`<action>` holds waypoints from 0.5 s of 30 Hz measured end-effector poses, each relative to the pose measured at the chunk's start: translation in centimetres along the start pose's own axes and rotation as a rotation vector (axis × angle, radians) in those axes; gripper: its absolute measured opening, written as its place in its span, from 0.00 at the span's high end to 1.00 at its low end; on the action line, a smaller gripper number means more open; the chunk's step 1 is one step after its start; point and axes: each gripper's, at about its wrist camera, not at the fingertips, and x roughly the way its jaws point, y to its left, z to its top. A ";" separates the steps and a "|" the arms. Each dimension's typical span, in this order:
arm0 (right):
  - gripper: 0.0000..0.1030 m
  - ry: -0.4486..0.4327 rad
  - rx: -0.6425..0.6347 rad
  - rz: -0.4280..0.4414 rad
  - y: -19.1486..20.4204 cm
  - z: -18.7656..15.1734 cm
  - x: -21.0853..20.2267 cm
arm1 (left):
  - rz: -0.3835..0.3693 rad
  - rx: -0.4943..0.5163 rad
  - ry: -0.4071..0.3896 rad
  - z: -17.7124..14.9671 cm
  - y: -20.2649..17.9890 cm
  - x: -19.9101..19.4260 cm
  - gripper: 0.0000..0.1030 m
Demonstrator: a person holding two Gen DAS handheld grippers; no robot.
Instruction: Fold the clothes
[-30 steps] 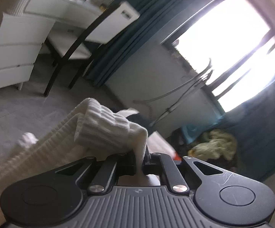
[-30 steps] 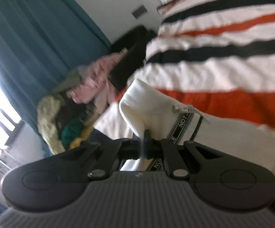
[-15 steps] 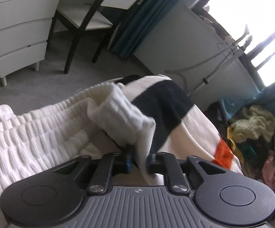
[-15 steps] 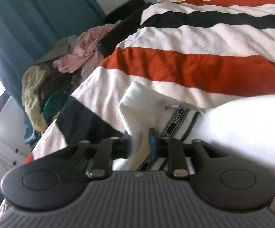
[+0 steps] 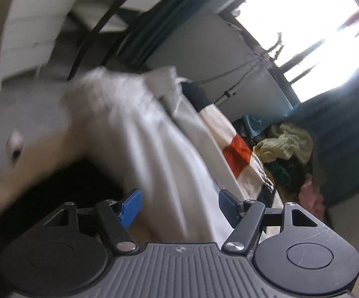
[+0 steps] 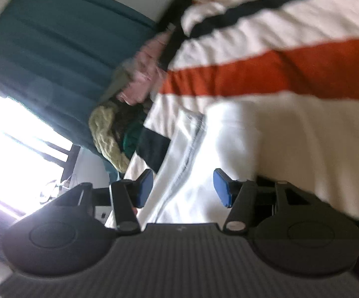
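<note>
A white ribbed garment (image 5: 134,124) lies on the striped bedspread (image 5: 236,146), blurred by motion in the left wrist view. My left gripper (image 5: 179,206) is open, its blue pads spread wide, with the white cloth lying loose between and beyond them. In the right wrist view the same white garment (image 6: 266,144), with its grey-trimmed edge, lies on the bedspread (image 6: 266,74) with white, orange and black stripes. My right gripper (image 6: 183,187) is open too, jaws apart over the cloth, gripping nothing.
A heap of clothes (image 5: 286,144), yellow-green, green and pink, lies beside the bed under teal curtains (image 6: 55,49). A white drawer unit (image 5: 27,37) and a dark-framed chair (image 5: 104,19) stand on the far side. A bright window (image 5: 303,19) is behind.
Both grippers have opened and let go of the white garment, which they pinched before. The garment now lies loose on the bed. Both cameras are swinging, so the views are blurred.
</note>
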 end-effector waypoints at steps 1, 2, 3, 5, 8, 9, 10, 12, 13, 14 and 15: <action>0.45 0.014 0.014 0.009 -0.5 0.0 -0.6 | -0.008 -0.033 -0.003 -1.1 0.8 -0.4 0.32; 0.45 0.029 0.028 0.018 -0.9 0.0 -1.3 | -0.015 -0.067 0.002 -2.3 1.3 -1.0 0.31; 0.45 0.044 0.045 0.026 -1.5 0.0 -1.9 | -0.022 -0.101 0.008 -3.6 1.8 -1.5 0.31; 0.45 0.075 0.114 0.037 -3.2 -0.3 -2.8 | -0.043 -0.196 0.023 -5.5 2.9 -1.7 0.31; 0.45 0.128 0.296 0.071 -6.1 -0.8 -2.9 | -0.068 -0.291 0.045 -7.5 4.6 -1.3 0.33; 0.45 0.144 0.316 0.077 -6.6 -0.9 -2.8 | -0.065 -0.311 0.039 -7.7 5.2 -1.3 0.33; 0.45 0.160 0.329 0.083 -6.9 -1.1 -2.6 | -0.062 -0.329 0.027 -7.7 5.7 -1.2 0.33; 0.45 0.195 0.290 0.089 -6.5 -1.3 -1.7 | -0.073 -0.357 0.010 -7.7 6.8 -0.8 0.33; 0.45 0.211 0.271 0.093 -6.3 -1.4 -1.3 | -0.079 -0.371 0.002 -7.6 7.3 -0.6 0.33; 0.45 0.219 0.257 0.097 -6.1 -1.6 -0.8 | -0.089 -0.366 -0.010 -7.5 7.5 -0.2 0.33; 0.45 0.226 0.243 0.101 -5.8 -1.7 -0.3 | -0.100 -0.361 -0.021 -7.3 7.7 0.1 0.33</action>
